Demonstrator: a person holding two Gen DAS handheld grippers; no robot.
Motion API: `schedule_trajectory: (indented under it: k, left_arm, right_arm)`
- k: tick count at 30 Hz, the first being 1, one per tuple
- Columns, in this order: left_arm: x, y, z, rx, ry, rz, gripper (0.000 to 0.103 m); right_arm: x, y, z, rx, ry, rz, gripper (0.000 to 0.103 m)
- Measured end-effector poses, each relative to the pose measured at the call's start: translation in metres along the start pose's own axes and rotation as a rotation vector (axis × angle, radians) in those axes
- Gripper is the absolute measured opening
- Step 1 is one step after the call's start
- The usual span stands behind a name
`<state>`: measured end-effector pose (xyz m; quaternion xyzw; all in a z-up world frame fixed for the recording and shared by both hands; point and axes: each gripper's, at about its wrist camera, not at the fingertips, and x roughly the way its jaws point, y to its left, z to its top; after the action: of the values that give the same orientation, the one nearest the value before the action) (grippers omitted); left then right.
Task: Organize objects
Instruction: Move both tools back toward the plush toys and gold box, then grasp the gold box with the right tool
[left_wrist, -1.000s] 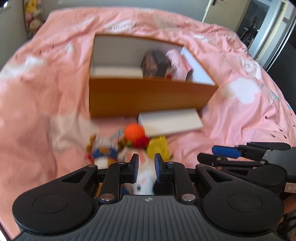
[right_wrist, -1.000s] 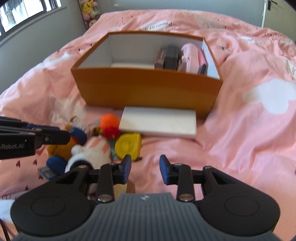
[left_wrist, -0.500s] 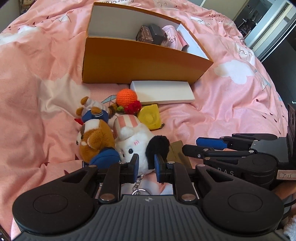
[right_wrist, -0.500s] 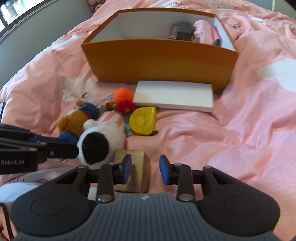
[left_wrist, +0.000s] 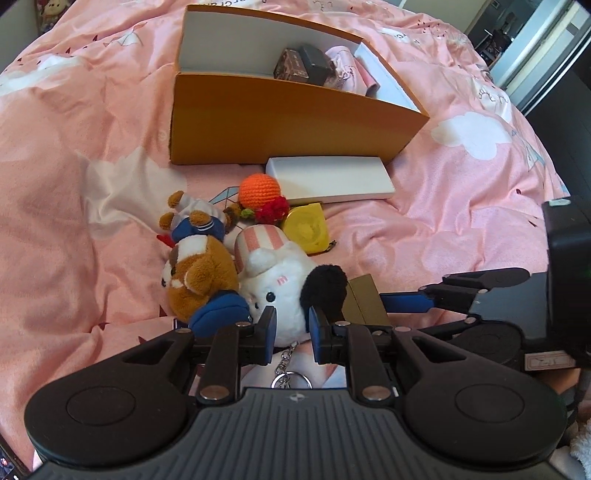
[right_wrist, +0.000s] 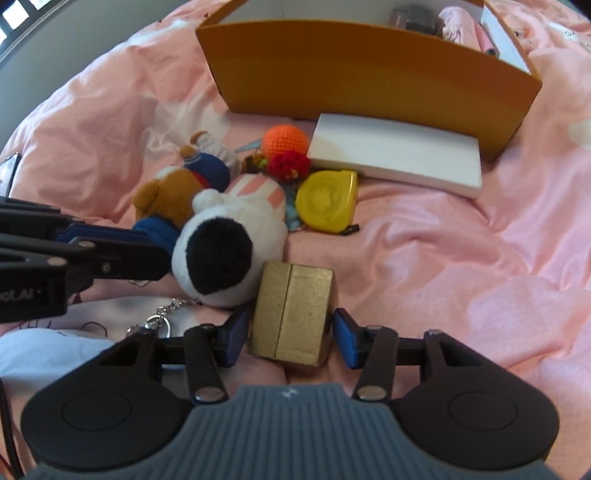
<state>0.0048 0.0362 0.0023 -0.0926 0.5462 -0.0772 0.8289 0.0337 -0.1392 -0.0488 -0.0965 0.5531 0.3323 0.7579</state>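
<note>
Cardboard, orange outside and white inside, makes up the open box (left_wrist: 280, 122) lying on the pink bed cover (left_wrist: 85, 140), and everything else sits relative to it. At the box's right end stand a brown patterned case (left_wrist: 291, 68) and a black case (left_wrist: 316, 64), with a pink pouch (left_wrist: 349, 70) beside them; the left part of the box shows only white lining. Just in front of the box's near wall lies a flat white box (left_wrist: 328, 179). Nearer the camera from that are an orange crochet ball (left_wrist: 258, 188) with a red crochet flower (left_wrist: 273, 212), a yellow tape measure (right_wrist: 327, 201), a brown plush dog in blue (left_wrist: 199, 266), and a white plush with a black ear (left_wrist: 284, 280) that carries a keyring chain (left_wrist: 286, 363).

Farthest from the box on the near side sits a gold box (right_wrist: 291, 314). The right view shows it between the fingers of the right claw (right_wrist: 290, 332), which is spread wide, pads just beside its sides but not pressing. The left view shows only a corner of it behind the plush. There the left claw (left_wrist: 290, 328) stands narrowly parted just in front of the white plush, gripping nothing.

The left view alone shows a dark doorway (left_wrist: 517, 48) beyond the bed's right side; the right view alone shows a window edge (right_wrist: 22, 18) at upper left.
</note>
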Motion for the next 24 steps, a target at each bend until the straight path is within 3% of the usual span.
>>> schedule_trajectory:
  k: [7,16,24]
  left_arm:
    - [0.001,-0.002,0.001,0.014,-0.005,-0.006,0.02]
    - [0.01,-0.015,0.027,0.047,-0.044,-0.015,0.02]
    - [0.059,-0.028,0.067,0.071,-0.035,0.027,0.023]
  right_arm:
    - [-0.006,0.0,-0.001,-0.006,-0.028,-0.006,0.049]
    - [-0.042,-0.02,0.009,0.021,-0.153,-0.075,0.049]
    - [-0.049,-0.057,0.045,0.064,-0.252,-0.151,0.049]
